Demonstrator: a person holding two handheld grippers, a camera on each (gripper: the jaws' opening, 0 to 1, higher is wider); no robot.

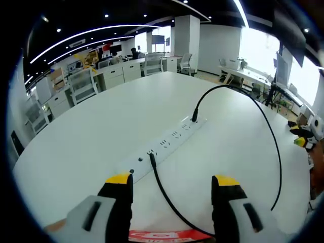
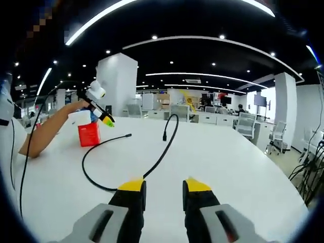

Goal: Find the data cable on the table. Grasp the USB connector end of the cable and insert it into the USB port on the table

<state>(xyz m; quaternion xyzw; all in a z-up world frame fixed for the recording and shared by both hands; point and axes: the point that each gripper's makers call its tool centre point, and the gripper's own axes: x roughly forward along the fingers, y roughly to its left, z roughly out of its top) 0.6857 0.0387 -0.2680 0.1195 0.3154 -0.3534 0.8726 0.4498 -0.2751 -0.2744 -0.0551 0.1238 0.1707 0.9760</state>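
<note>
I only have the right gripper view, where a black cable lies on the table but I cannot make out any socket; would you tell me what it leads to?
Observer: A white power strip lies on the table just ahead of the left gripper.
Operator: Is the cable joined to it?
Observer: One end of the black cable stands plugged into the strip's far end; its loose end rests by the near part.
Operator: Are the left jaws free?
Observer: Yes, open and empty.

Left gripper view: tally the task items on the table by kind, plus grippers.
Cable: 1
Power strip: 1
Grippers: 1, the left gripper, jaws open, holding nothing
Total: 3
</note>
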